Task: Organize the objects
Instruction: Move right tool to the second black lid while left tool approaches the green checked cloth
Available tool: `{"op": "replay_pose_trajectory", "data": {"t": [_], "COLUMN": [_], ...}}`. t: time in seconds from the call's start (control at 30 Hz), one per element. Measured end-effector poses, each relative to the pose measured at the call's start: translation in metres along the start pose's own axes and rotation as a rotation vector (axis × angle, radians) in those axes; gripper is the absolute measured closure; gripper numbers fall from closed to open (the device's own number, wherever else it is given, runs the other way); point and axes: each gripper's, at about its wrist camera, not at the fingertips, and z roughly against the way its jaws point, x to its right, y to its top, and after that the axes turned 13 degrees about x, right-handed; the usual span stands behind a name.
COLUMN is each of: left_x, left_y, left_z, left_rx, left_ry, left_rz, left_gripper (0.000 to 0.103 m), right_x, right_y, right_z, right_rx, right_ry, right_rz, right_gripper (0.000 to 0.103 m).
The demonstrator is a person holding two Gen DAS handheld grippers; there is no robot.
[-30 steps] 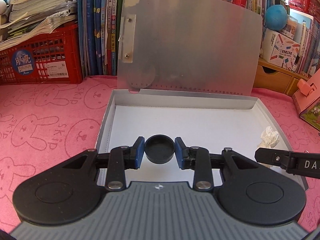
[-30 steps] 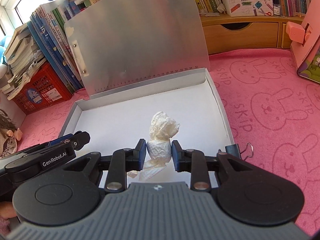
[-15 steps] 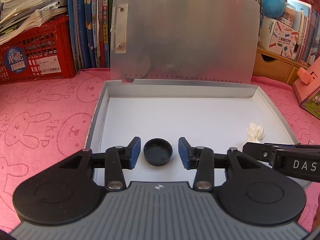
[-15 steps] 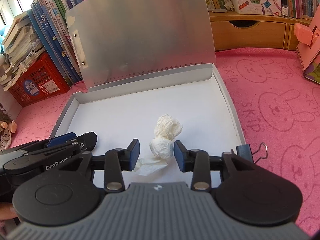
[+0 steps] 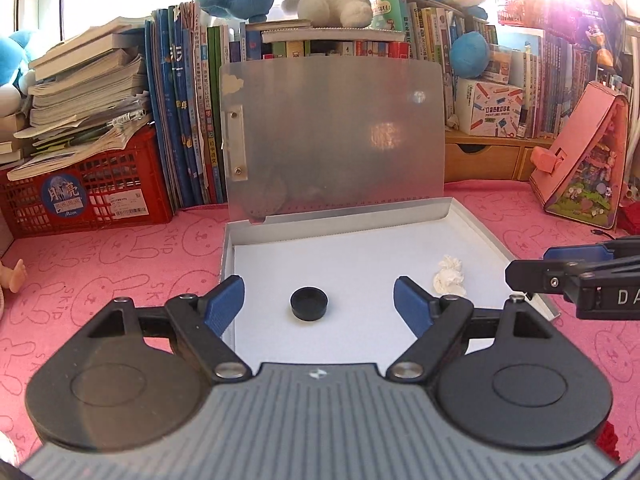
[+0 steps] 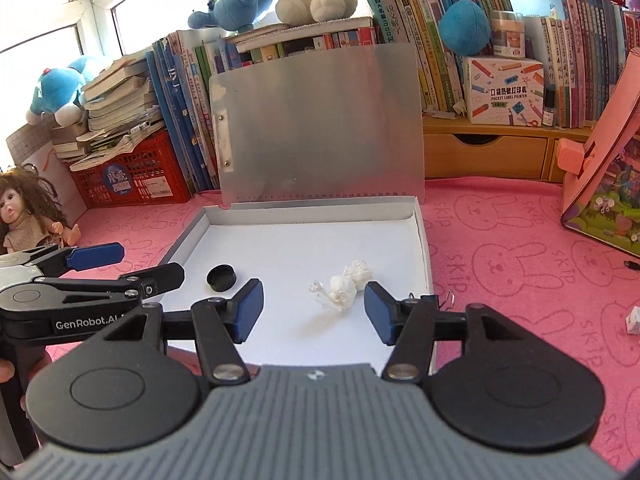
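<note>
A black round cap [image 5: 309, 303] [image 6: 221, 277] lies on the white floor of the open grey box [image 5: 227, 256] [image 6: 423, 256]. A crumpled white tissue [image 5: 449, 276] [image 6: 347, 285] lies on the same floor, further right. My left gripper [image 5: 319, 302] hangs back from the cap with its jaws opening wide and nothing between them. The jaws of my right gripper [image 6: 314, 312] are opening too, with the tissue just ahead of them and untouched. Each gripper shows at the edge of the other's view: the right gripper [image 5: 560, 270], the left gripper [image 6: 132, 266].
The box's silver lid [image 5: 332, 136] stands upright against a row of books. A red crate [image 5: 80, 196] of papers sits at the left, a doll [image 6: 24, 208] further left, a pink toy house [image 5: 584, 160] at the right. A binder clip [image 6: 446, 298] lies by the box's right wall.
Both grippers let go: the left released the black cap, the right the tissue, and both objects now rest in the box. Both grippers opened wide and drew back and up.
</note>
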Motion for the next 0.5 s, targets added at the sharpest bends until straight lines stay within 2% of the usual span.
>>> {"op": "replay_pose_trajectory", "data": {"t": [0.07,0.3,0.5], "left_x": [0.003,0.012,0.012], "left_y": [-0.005,-0.043,-0.084], "left_z": [0.024,0.096,0.140], "left_rx": [0.023,0.047,0.041], "left_ry": [-0.022,-0.088,-0.066], "left_rz": [-0.002,0.007,0.041], "left_gripper": [0.013,0.011,0.011], "right_x": [-0.002,-0.012,-0.017], "right_y": [-0.005,-0.037,-0.073], "right_z": [0.022,0.085,0.126], "right_rx": [0.023,0.074,0.094], "right_ry": [0.018,0.044,0.042], "right_rz": [0.026,0.104,0.125], "right_gripper": [0.030,0.027,0.025]}}
